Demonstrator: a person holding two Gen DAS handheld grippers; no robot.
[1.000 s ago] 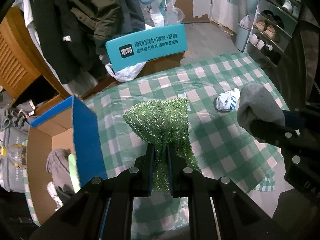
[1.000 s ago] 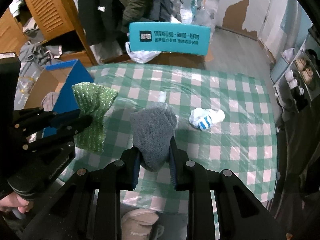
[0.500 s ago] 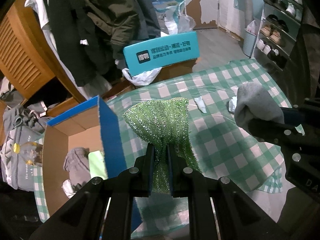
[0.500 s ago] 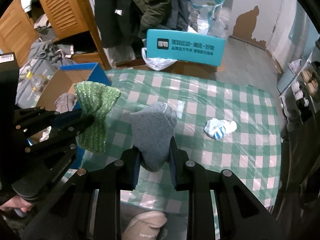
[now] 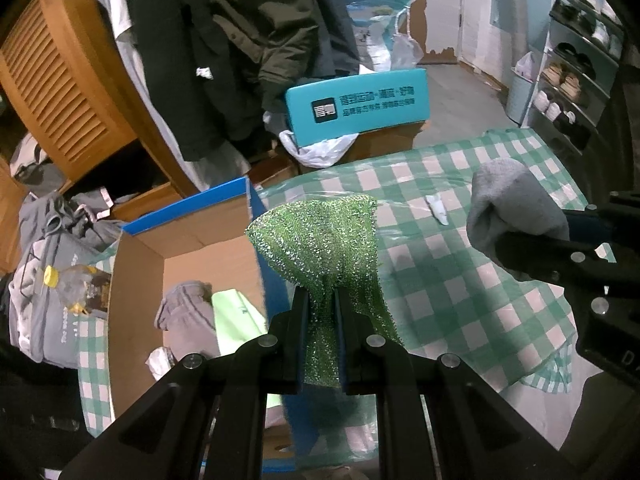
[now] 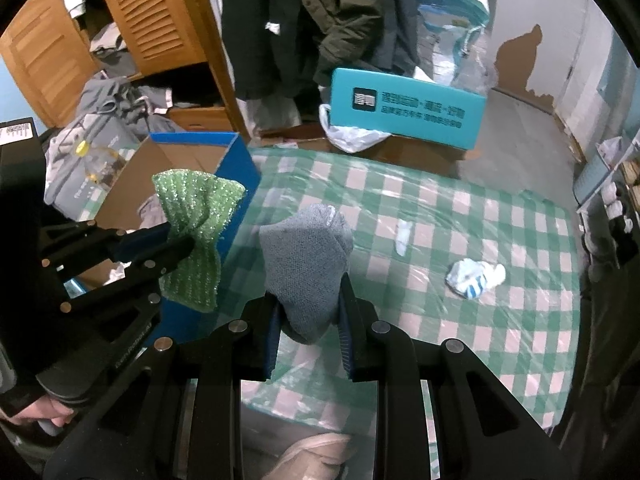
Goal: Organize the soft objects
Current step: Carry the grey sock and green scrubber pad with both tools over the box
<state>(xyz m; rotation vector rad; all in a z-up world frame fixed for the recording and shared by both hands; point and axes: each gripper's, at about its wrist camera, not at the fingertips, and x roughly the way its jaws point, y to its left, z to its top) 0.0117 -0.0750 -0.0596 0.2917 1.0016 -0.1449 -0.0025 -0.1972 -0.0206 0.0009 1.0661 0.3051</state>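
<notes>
- Left gripper [image 5: 322, 300]: jaws clamped on green sparkly cloth [image 5: 320, 240], centre frame, above cardboard box [image 5: 136, 280] edge;
- Right gripper [image 6: 306, 312]: jaws clamped on grey sock [image 6: 306, 256], over checked tabletop [image 6: 500, 320].

Green cloth [image 5: 320, 248] and grey sock [image 6: 306, 264] hang pinched.

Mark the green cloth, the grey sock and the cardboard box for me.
green cloth [image 5: 320, 248], left wrist view, middle of the fabric.
grey sock [image 6: 306, 264], right wrist view, middle of the knit.
cardboard box [image 5: 208, 236], left wrist view, inner back wall.

Louvred wooden wardrobe [image 5: 52, 92]; grey floor [image 5: 460, 92]; shoe rack [image 5: 576, 68].
</notes>
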